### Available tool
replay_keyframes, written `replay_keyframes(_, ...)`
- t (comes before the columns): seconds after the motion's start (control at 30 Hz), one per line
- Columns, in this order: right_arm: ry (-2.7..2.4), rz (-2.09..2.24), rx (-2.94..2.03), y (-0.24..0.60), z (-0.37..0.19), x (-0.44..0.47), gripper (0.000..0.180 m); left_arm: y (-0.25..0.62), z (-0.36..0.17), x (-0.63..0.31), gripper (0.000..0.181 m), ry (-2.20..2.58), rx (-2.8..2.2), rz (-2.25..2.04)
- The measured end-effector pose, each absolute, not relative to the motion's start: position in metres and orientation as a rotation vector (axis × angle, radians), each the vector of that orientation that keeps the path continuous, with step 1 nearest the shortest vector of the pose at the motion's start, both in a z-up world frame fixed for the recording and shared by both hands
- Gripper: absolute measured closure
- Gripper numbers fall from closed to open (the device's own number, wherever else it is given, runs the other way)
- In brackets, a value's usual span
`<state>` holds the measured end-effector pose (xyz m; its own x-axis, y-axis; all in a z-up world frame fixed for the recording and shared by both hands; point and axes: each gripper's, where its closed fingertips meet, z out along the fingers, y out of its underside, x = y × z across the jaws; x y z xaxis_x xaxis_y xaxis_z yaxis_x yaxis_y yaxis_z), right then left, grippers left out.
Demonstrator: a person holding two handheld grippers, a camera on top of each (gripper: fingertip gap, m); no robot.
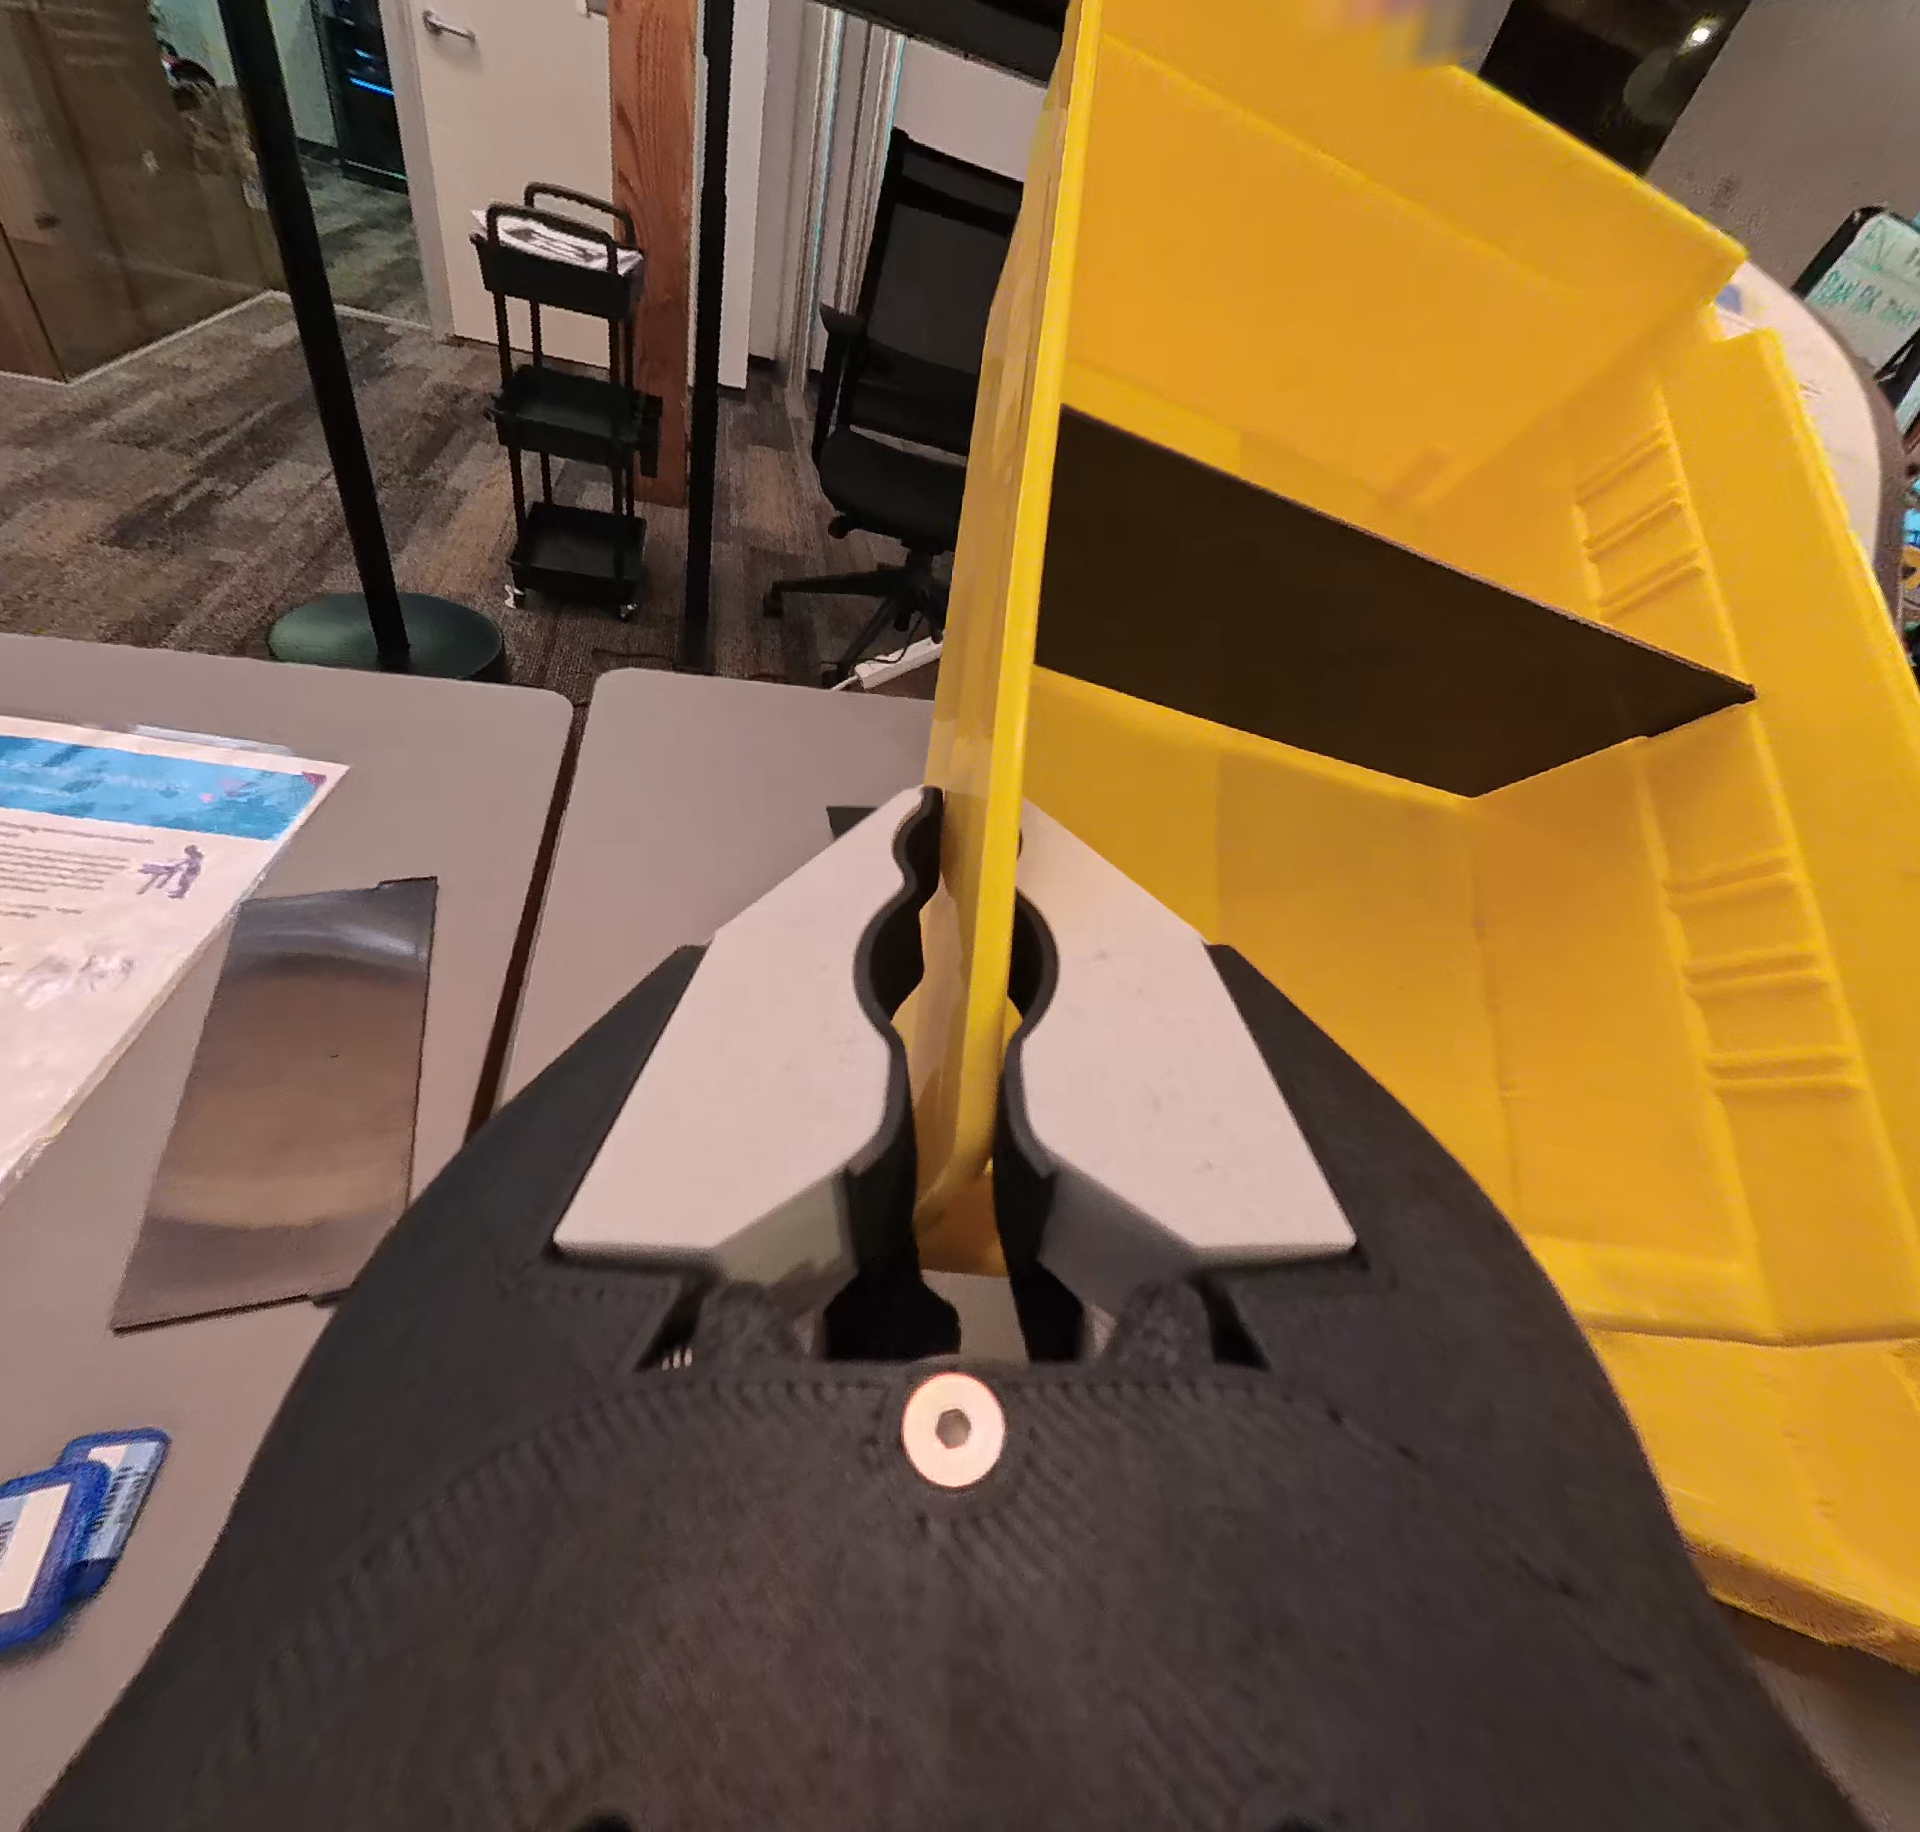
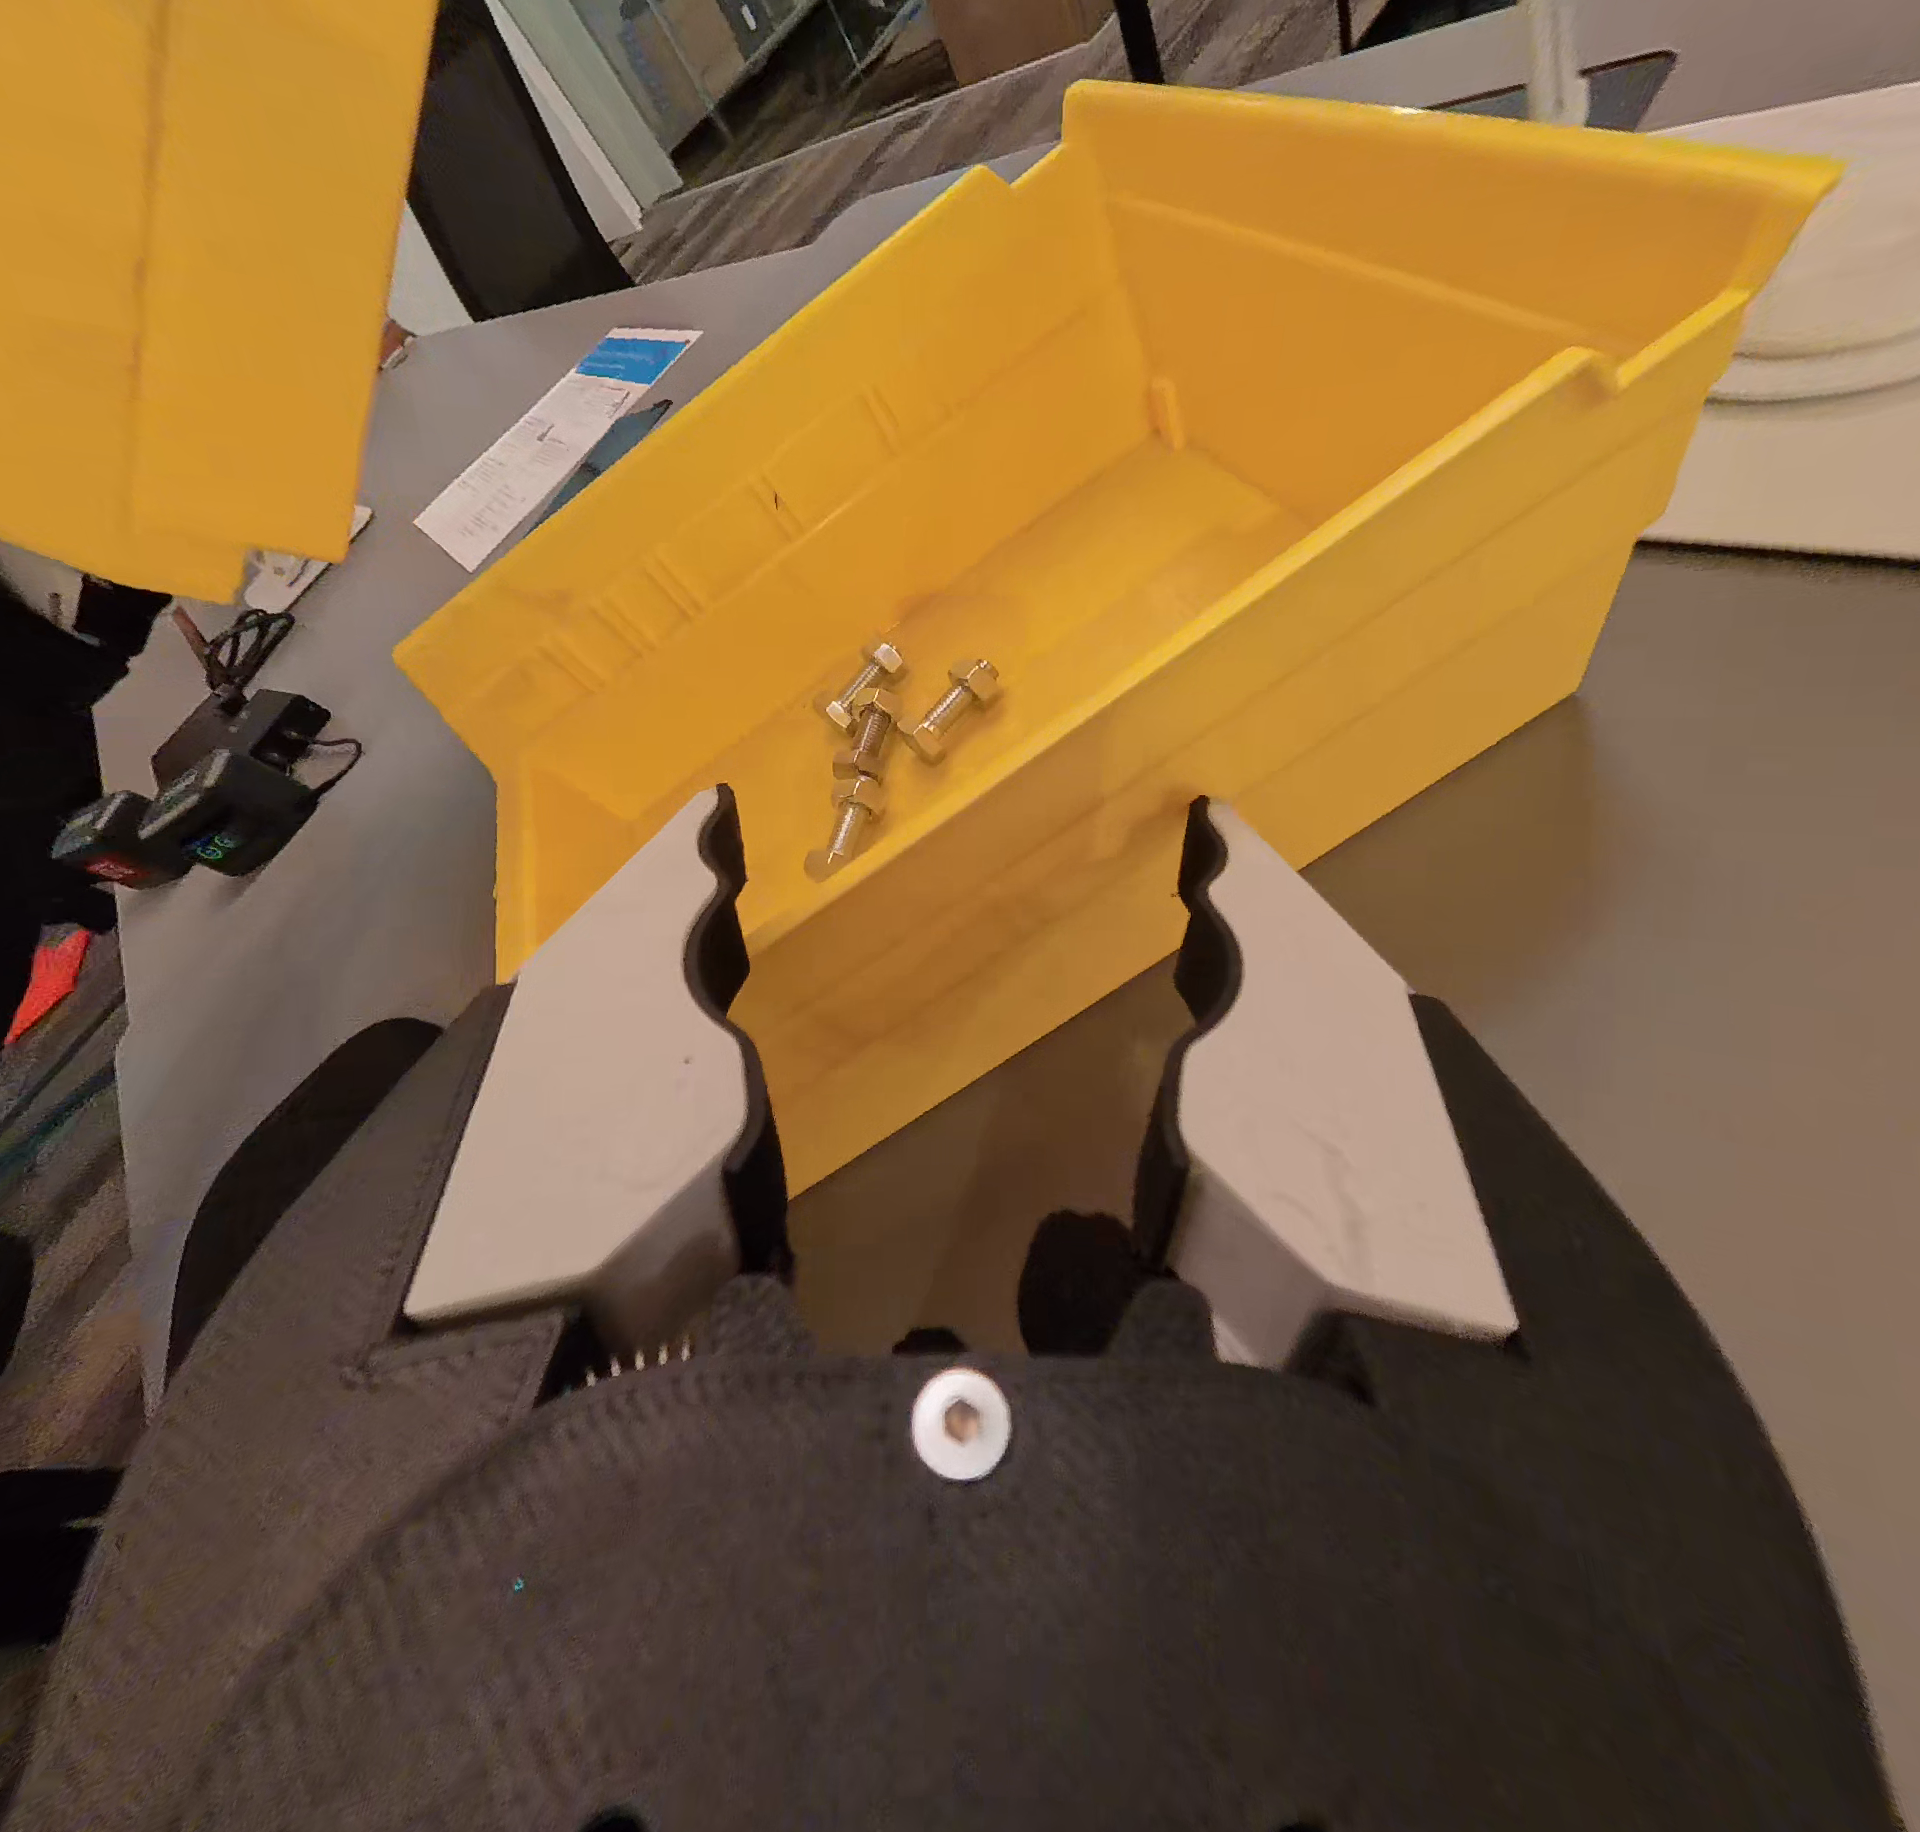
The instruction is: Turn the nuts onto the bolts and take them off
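Several silver bolts with nuts on them (image 2: 894, 733) lie in a heap at the near end of a yellow bin (image 2: 1195, 494) resting on the grey table. My right gripper (image 2: 961, 826) is open and empty, just in front of that bin's near wall. My left gripper (image 1: 971, 847) is shut on the side wall of a second yellow bin (image 1: 1351, 639), which it holds tilted up off the table; a black divider (image 1: 1351, 619) crosses its inside. That lifted bin also shows at the upper left of the right wrist view (image 2: 197, 224).
A printed sheet (image 1: 114, 909) and a dark metal plate (image 1: 301, 1086) lie on the left table. Blue cards (image 1: 73, 1533) lie near the front edge. Small black devices with cables (image 2: 208, 795) sit left of the bin. A white object (image 2: 1829, 348) stands behind it. Across from one pair of fingers to the other is roughly 45 centimetres.
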<state>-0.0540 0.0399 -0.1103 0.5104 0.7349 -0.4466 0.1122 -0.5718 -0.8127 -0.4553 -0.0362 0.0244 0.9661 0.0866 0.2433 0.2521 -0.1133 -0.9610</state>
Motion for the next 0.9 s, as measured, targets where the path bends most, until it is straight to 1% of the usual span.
replay_keyframes(0.13,-0.735,1.073,-1.994,0.049,-0.11,-0.084,0.097,-0.041,0.034,-0.458,0.177,-0.258,-1.665,-0.136)
replay_keyframes(0.27,-0.832,1.081,-1.968,0.057,-0.112,-0.116,0.102,-0.045,0.038,-0.462,0.178,-0.263,-1.65,-0.134)
replay_keyframes(0.53,-0.968,1.178,-1.936,0.074,-0.113,-0.178,0.101,-0.049,0.039,-0.468,0.177,-0.285,-1.634,-0.136)
replay_keyframes(0.6,-0.999,1.179,-1.916,0.082,-0.112,-0.192,0.105,-0.05,0.039,-0.469,0.177,-0.288,-1.631,-0.136)
replay_keyframes(0.77,-1.115,1.201,-1.896,0.092,-0.112,-0.231,0.103,-0.049,0.039,-0.47,0.177,-0.296,-1.621,-0.144)
replay_keyframes(0.8,-1.117,1.206,-1.889,0.095,-0.112,-0.239,0.107,-0.049,0.039,-0.469,0.177,-0.295,-1.621,-0.146)
replay_keyframes(0.9,-1.161,1.236,-1.869,0.1,-0.112,-0.263,0.106,-0.048,0.039,-0.468,0.177,-0.287,-1.627,-0.144)
